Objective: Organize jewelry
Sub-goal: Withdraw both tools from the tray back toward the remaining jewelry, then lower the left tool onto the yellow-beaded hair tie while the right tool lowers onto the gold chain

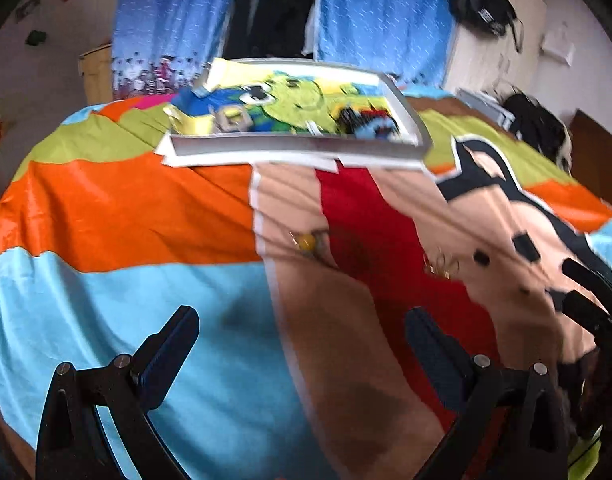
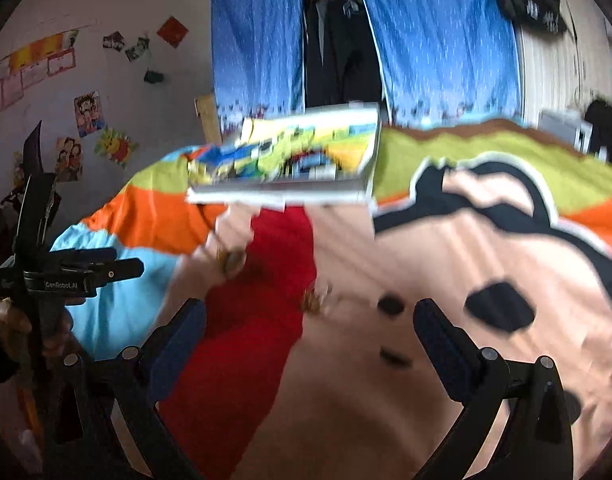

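Observation:
A shallow grey-rimmed tray [image 1: 298, 147] with a cartoon-print lining lies on the bed; it also shows in the right wrist view [image 2: 282, 189]. Two small gold jewelry pieces lie on the bedspread in front of it: one with a yellow stone [image 1: 307, 242] [image 2: 230, 261] and a gold cluster [image 1: 439, 266] [image 2: 315, 302]. My left gripper [image 1: 302, 328] is open and empty above the spread. My right gripper [image 2: 309, 320] is open and empty, with the gold cluster just beyond its fingertips. The left gripper body [image 2: 62, 272] shows at the left of the right wrist view.
A colourful cartoon bedspread [image 1: 126, 216] covers the bed. Blue curtains [image 1: 377, 12] hang behind, with dark clothes between them. A black bag [image 1: 485, 8] hangs on the right wall. Posters [image 2: 88, 114] are on the left wall.

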The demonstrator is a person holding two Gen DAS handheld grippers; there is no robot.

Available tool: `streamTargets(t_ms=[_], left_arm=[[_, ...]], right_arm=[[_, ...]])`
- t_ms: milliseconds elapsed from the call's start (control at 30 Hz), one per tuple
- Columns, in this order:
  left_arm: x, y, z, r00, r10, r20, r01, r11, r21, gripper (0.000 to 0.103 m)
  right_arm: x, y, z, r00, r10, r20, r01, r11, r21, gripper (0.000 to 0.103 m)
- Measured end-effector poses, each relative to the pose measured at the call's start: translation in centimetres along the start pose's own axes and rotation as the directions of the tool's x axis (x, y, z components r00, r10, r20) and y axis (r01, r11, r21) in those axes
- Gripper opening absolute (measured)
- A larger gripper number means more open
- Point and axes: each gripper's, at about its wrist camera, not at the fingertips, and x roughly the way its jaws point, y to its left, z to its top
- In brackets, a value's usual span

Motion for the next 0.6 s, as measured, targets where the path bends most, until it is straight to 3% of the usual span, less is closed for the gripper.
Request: streamTargets(t_ms=[233,600], left_arm=[[2.0,-1.3,-0.2,0.997,-0.067,-0.046,0.069,0.996,0.057,0.103],[4.5,-2.5,2.0,0.990,-0.131,-0.056,0.136,0.985,0.106,0.103]], right_arm=[[2.2,-1.6,-1.1,0.994,0.078,-0.078,-0.070,0.993,0.093,0.102],[4.6,-1.7,0.1,0.991,0.083,-0.103,-0.073,0.993,0.097,0.101]])
